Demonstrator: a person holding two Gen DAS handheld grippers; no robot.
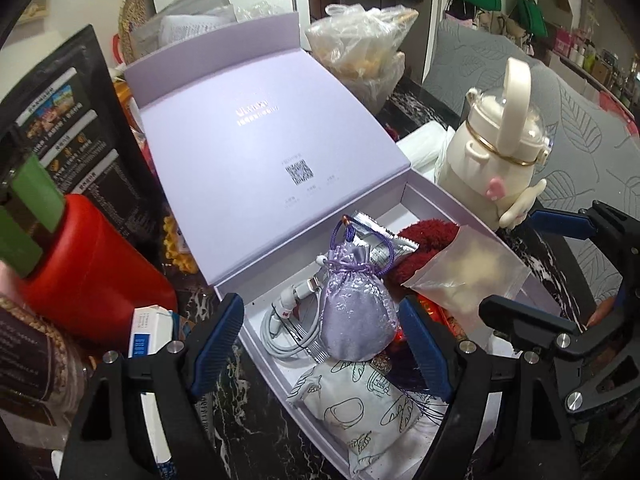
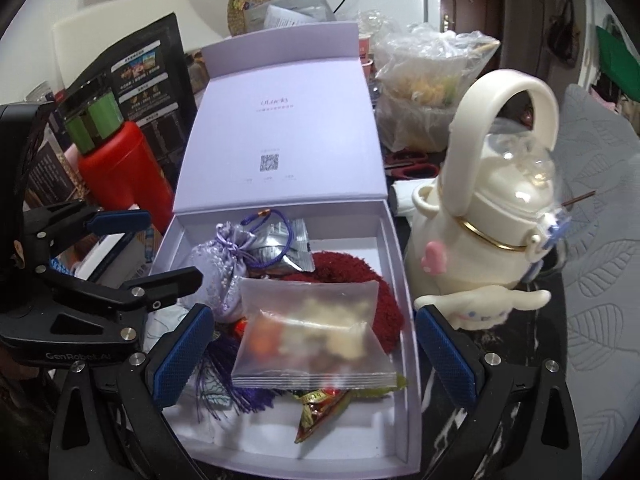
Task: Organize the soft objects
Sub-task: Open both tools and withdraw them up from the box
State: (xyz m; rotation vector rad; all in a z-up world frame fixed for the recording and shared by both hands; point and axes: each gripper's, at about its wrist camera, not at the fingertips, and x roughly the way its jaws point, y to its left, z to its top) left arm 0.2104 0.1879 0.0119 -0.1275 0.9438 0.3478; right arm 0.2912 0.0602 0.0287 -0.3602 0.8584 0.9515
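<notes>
Pouch (image 1: pixel 358 320) and bag (image 2: pixel 316 340) lie in the box (image 2: pixel 404 280) at frame centre, likely set there for tidying; left gripper (image 1: pixel 320 344) and right gripper (image 2: pixel 312 360) hover apart, empty.

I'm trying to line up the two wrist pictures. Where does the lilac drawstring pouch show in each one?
Left wrist view: the lilac pouch stands low in the middle, inside the box, between this gripper's blue pads.
Right wrist view: the pouch lies left of centre, in the box's left part, beside the frosted plastic bag.
Shared landmark: the square code printed on the open box lid, behind the pouch in both.
</notes>
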